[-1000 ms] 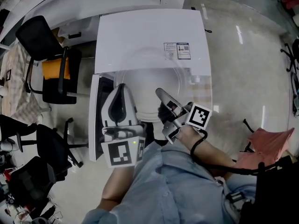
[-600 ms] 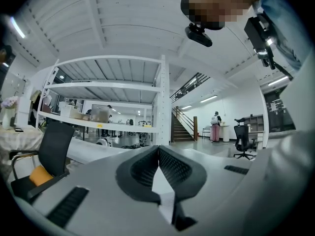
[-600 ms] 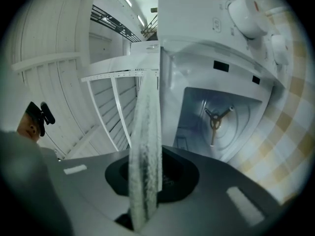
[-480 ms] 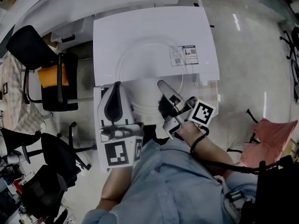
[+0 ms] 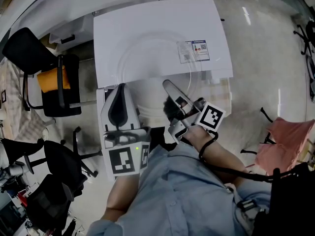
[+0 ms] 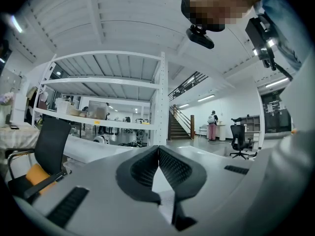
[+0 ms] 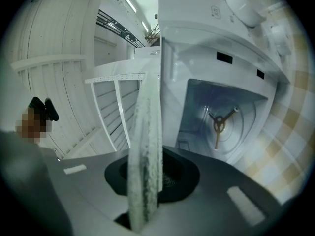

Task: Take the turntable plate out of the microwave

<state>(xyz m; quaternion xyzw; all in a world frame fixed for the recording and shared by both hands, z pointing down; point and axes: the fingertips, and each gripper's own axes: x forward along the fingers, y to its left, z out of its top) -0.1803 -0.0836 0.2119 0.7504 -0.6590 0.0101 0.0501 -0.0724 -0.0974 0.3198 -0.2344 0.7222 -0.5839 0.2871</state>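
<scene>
Turntable plate: frosted glass disc pinched in right gripper jaws, just eased wider. Left gripper jaws pressed together, empty. White microwave open behind, three-armed hub inside.

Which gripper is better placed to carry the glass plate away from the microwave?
Right. The right gripper is clamped on the turntable plate at its rim, with the microwave cavity empty behind it. The left gripper is shut on nothing.

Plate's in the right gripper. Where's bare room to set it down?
Microwave top is bare left of its label sticker. A narrow checked strip lies right of the microwave. Crowded in front: open door, left gripper, right gripper holding the plate. Chairs crowd the left.
</scene>
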